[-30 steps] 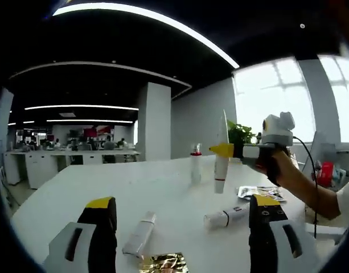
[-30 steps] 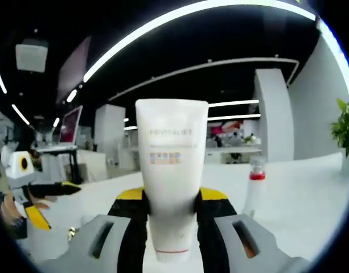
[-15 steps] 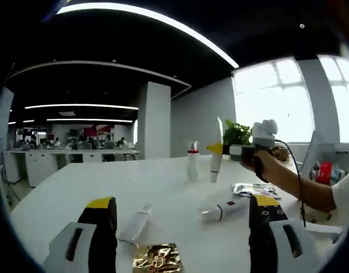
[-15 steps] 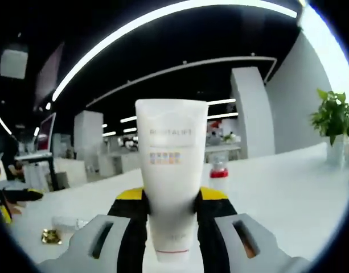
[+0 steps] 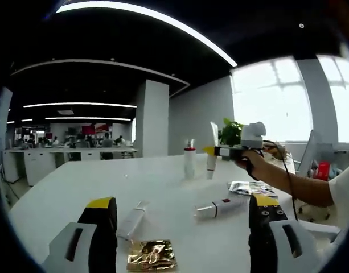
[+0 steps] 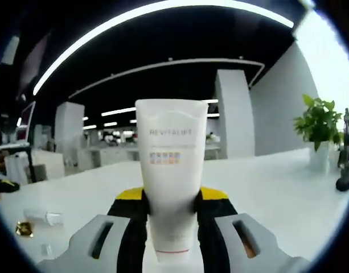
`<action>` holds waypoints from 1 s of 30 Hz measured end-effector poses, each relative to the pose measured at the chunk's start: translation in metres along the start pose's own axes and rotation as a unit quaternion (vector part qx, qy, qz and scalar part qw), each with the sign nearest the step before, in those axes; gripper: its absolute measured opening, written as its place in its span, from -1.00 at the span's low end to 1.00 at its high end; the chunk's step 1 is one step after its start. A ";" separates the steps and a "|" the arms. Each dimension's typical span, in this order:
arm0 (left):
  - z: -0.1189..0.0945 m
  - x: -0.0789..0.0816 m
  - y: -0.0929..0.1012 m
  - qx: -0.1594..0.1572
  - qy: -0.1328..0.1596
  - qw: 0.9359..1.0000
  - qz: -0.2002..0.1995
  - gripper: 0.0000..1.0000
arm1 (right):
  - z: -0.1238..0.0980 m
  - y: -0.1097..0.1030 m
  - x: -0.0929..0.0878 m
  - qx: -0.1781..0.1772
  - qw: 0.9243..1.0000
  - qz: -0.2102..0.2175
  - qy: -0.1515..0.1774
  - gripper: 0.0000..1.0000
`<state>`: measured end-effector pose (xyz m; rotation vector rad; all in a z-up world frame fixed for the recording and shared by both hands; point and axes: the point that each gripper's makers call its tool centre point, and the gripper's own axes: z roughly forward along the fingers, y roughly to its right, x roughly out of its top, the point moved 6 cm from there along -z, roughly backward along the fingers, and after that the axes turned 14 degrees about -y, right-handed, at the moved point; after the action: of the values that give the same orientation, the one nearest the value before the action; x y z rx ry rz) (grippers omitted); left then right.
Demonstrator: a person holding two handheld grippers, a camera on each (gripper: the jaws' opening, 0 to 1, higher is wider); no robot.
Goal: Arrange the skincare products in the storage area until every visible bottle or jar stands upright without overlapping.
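The right gripper [image 6: 172,213] is clamped on a white tube [image 6: 171,170], held upright with its cap downward between the jaws. Across the white table [image 5: 77,193], that tube [image 5: 212,151] hangs just beside an upright red-collared bottle [image 5: 189,162]. The left gripper [image 5: 183,227] has its jaws spread apart, gripping nothing; ahead of them lie a small tube [image 5: 131,219], a gold sachet [image 5: 151,256] and a toppled bottle [image 5: 220,206].

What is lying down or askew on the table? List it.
Two items lie flat on the white table: a white bottle with a red band and a slim tube. A crumpled gold foil packet sits near the left tongs.
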<state>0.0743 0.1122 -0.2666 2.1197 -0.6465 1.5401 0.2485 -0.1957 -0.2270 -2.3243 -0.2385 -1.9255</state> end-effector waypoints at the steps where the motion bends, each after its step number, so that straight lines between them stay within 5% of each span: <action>1: 0.000 0.000 0.000 0.000 0.000 1.000 -0.001 0.98 | 0.001 0.001 0.000 -0.005 1.000 0.000 -0.002 -0.37; 11: 0.002 -0.004 0.001 0.000 -0.008 1.000 0.000 0.98 | 0.015 0.009 -0.014 -0.038 0.999 0.011 -0.030 -0.37; 30: 0.001 -0.005 0.000 -0.001 -0.009 1.000 -0.014 0.99 | 0.017 0.007 -0.022 -0.081 0.996 -0.003 -0.035 -0.35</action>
<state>0.0737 0.1116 -0.2719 2.1331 -0.6225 1.5074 0.2619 -0.2005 -0.2519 -2.4977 -0.1003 -1.9360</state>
